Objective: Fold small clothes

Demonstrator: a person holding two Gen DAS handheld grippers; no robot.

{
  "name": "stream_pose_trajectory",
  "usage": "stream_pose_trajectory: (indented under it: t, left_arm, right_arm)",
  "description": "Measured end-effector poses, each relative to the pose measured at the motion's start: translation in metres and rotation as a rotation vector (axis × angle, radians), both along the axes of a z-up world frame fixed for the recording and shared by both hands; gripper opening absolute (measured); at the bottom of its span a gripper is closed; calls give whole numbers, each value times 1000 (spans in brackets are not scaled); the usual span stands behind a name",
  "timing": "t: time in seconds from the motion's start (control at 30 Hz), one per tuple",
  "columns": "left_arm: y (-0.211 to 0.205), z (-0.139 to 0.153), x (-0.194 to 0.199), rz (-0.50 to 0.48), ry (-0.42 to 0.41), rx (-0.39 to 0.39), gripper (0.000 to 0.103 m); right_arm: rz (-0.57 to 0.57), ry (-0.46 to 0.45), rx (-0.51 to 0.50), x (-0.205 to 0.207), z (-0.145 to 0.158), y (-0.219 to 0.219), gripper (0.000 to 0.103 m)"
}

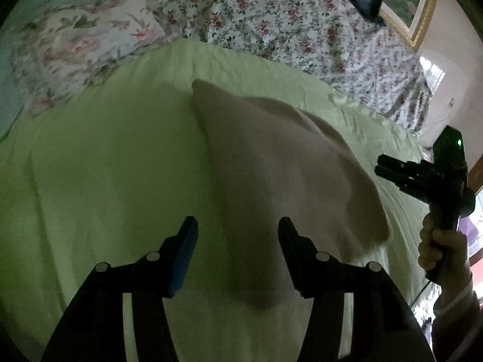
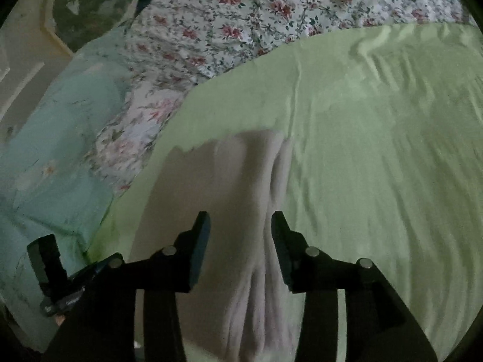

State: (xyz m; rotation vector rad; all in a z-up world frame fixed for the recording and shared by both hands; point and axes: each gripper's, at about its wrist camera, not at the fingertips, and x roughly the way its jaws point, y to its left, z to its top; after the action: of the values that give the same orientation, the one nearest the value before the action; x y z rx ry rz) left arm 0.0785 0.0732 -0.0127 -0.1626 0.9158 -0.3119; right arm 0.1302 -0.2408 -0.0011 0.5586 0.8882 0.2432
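A pale beige garment lies spread on the light green sheet. It also shows in the right wrist view, with long creases near me. My left gripper is open and empty, hovering over the garment's near left edge. My right gripper is open and empty above the garment's creased part. The right gripper also shows at the right of the left wrist view, held in a hand above the sheet's edge. The left gripper's body shows at the lower left of the right wrist view.
A floral duvet lies bunched behind the green sheet. A floral pillow and a pale teal cloth lie at the left. A gold-framed picture hangs on the wall at the far right.
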Motion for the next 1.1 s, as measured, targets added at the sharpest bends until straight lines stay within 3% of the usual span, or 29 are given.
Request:
stream_pose_trajectory:
  t: [0.23,0.43,0.6,0.63,0.67,0.7,0.73,0.83,0.9,0.97,1.03,1.1]
  left_arm:
    - [3,-20,-54,-24,19,-31,63]
    - [-20,-35,-51,-29,-4,35,63]
    - [-36,-52,-40,-15,-14,156,63]
    - [-39,-55,-38,-3,-17,193,57]
    - [-42,-58,-37,10,-22,223,40]
    - [-43,-57,-37,20,-27,240,30]
    - [-44,-55,-38,36,-39,259,20]
    - [-61,-49,-48,79,-102,389,14]
    - [-81,-60,-54,64,-96,491,12]
    - [-89,-69,-58,56,-89,541,11]
    - [-91,-66,-61,33,-90,540,11]
    - [-77,-60,-60,10,-51,445,14]
  right_arm:
    - [19,30,21,-65,-15,13,44]
    - [53,50,24,-70,-29,26,44]
    - [72,67,25,-62,-43,32,44]
    - [76,70,25,-61,-44,33,34]
    - [82,70,18,-59,-44,34,26]
    - [85,70,10,-58,-42,35,9]
    - [86,64,6,-57,-39,34,8]
    - [68,21,-15,-60,-24,23,7]
    - [64,34,-75,-60,-24,17,7]
    - [64,68,-173,-57,-33,19,7]
    - [71,108,-205,-54,-50,23,7]
    - [52,108,-174,-55,-55,20,9]
